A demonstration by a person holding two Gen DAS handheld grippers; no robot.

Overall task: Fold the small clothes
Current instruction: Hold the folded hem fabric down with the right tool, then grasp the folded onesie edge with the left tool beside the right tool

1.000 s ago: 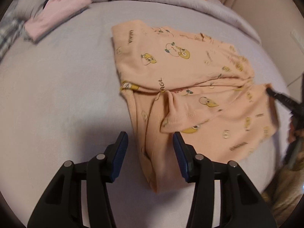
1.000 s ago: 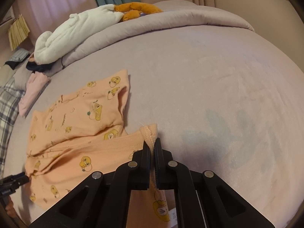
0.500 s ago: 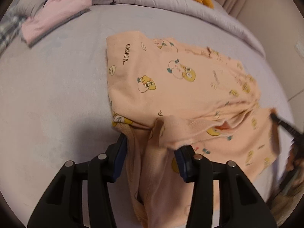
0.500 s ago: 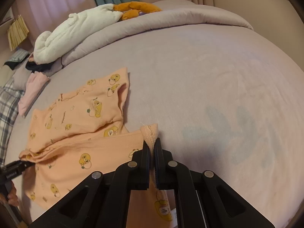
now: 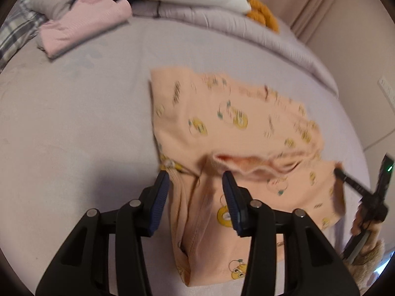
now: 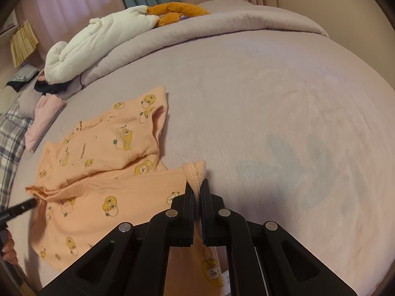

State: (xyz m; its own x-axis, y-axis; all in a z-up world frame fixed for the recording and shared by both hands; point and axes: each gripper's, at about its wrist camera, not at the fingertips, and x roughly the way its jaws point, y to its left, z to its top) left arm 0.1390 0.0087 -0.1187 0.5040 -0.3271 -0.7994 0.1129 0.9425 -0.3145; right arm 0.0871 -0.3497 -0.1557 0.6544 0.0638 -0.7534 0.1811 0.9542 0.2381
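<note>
A peach garment [image 5: 222,123] printed with yellow ducks lies rumpled on the lilac bed [image 5: 74,123]. My left gripper [image 5: 195,180] hovers over its near folded edge. The jaws stand apart with a bunched ridge of the cloth between them, and the pads do not clearly press on it. In the right wrist view the garment [image 6: 98,148] spreads to the left. My right gripper [image 6: 196,185] is shut on a ribbed hem corner [image 6: 195,170] that sticks up past its tips. The right gripper [image 5: 345,177] shows at the cloth's right edge in the left view.
A folded pink cloth [image 5: 81,27] and plaid fabric [image 5: 14,34] lie at the far left. A white blanket [image 6: 103,37], an orange plush [image 6: 177,9] and a rolled duvet [image 6: 222,29] line the back. A person's hand [image 5: 365,227] holds the right tool.
The left gripper has come forward over the garment, so the cloth's bunched edge now sits between its fingers. The right gripper and its pinched corner have stayed put.
</note>
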